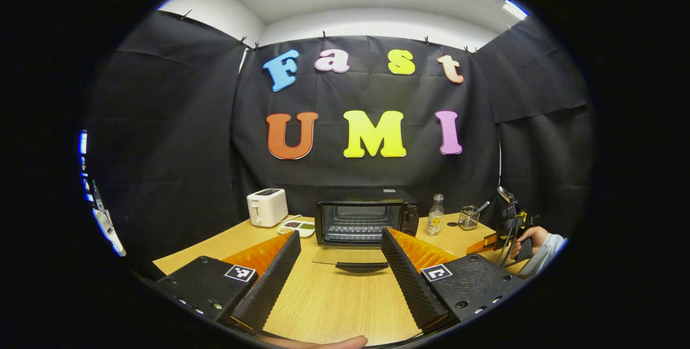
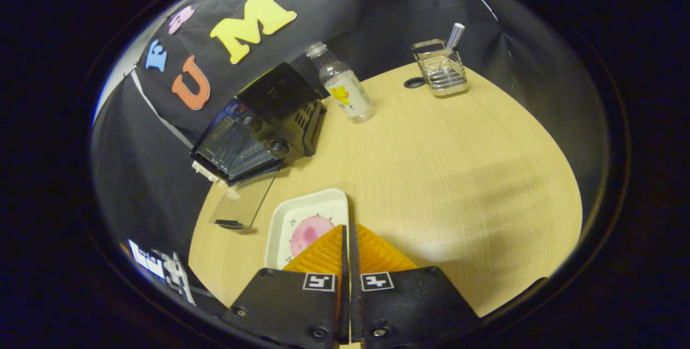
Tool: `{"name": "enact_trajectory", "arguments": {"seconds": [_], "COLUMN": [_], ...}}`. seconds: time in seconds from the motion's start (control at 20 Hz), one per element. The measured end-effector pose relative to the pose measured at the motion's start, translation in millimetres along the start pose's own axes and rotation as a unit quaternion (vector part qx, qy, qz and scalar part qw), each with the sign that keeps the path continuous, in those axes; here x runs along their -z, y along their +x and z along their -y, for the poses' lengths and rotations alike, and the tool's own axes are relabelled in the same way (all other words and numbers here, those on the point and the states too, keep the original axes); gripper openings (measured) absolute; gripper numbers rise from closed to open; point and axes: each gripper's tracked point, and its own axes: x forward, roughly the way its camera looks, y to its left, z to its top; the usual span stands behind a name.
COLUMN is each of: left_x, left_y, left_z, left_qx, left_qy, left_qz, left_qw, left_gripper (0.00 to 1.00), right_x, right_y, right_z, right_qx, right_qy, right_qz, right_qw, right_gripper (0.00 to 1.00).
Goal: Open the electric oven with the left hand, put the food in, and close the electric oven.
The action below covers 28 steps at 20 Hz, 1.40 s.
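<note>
The black electric oven (image 1: 366,219) stands at the back of the wooden table, its glass door (image 1: 350,254) folded down flat with the dark handle (image 1: 361,266) toward me. My left gripper (image 1: 341,237) is open just in front of that door, with nothing between its ribbed fingers (image 1: 272,276). In the right gripper view, my right gripper (image 2: 347,228) is shut on the right rim of a white tray (image 2: 294,214) carrying a pink piece of food (image 2: 307,232). The oven (image 2: 264,122) and its lowered door (image 2: 245,200) lie to the upper left. A hand (image 1: 531,235) holds the right gripper (image 1: 509,230) at the far right.
A white toaster (image 1: 267,207) and a small divided dish (image 1: 296,226) sit left of the oven. A clear bottle (image 1: 435,214) (image 2: 342,84) and a wire basket (image 1: 469,217) (image 2: 439,68) stand to its right. Black cloth walls close in the table.
</note>
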Motion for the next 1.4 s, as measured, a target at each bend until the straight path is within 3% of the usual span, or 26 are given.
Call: {"name": "enact_trajectory", "arguments": {"seconds": [0.1,0.25,0.35,0.5,0.6,0.65,1.0,1.25,1.4], "left_x": [-0.4,-0.5,1.6,6.3,10.2,10.6,7.2,6.1,9.3], "left_y": [0.6,1.8,2.4,3.5,4.6,5.3,-3.0,-7.6,-10.7], "left_z": [2.7,3.4,5.7,8.0,6.4,7.0,13.8,10.0,4.1], "left_qx": [0.002,0.002,0.006,0.011,0.009,0.009,0.02,0.022,0.02], "left_qy": [0.004,0.005,0.006,0.007,0.009,0.01,0.015,0.012,0.005], "left_qz": [-0.001,-0.001,-0.005,-0.01,-0.018,-0.02,-0.022,-0.021,-0.025], "left_qw": [1.0,1.0,1.0,1.0,1.0,1.0,0.999,0.999,0.999], "left_gripper": [0.96,0.96,0.96,0.96,0.96,0.96,0.96,0.96,0.96], "right_x": [-0.8,9.7,17.5,40.4,38.3,39.9,46.8,41.8,32.4], "right_y": [5.1,19.3,28.7,36.6,40.2,41.7,34.0,13.0,-9.6], "right_z": [-2.1,-4.2,0.0,-5.7,0.0,-1.6,-5.0,1.9,-17.7], "right_qx": [-0.004,-0.011,-0.008,-0.035,-0.041,-0.05,-0.125,-0.099,-0.102], "right_qy": [-0.031,-0.033,-0.039,-0.02,0.005,0.03,0.184,0.188,0.167], "right_qz": [-0.002,-0.032,-0.048,-0.098,-0.103,-0.109,-0.122,-0.1,-0.08], "right_qw": [1.0,0.999,0.998,0.994,0.994,0.992,0.967,0.972,0.977], "right_gripper": [0.08,0.26,0.27,0.25,0.16,0.06,0.04,0.04,0.04]}}
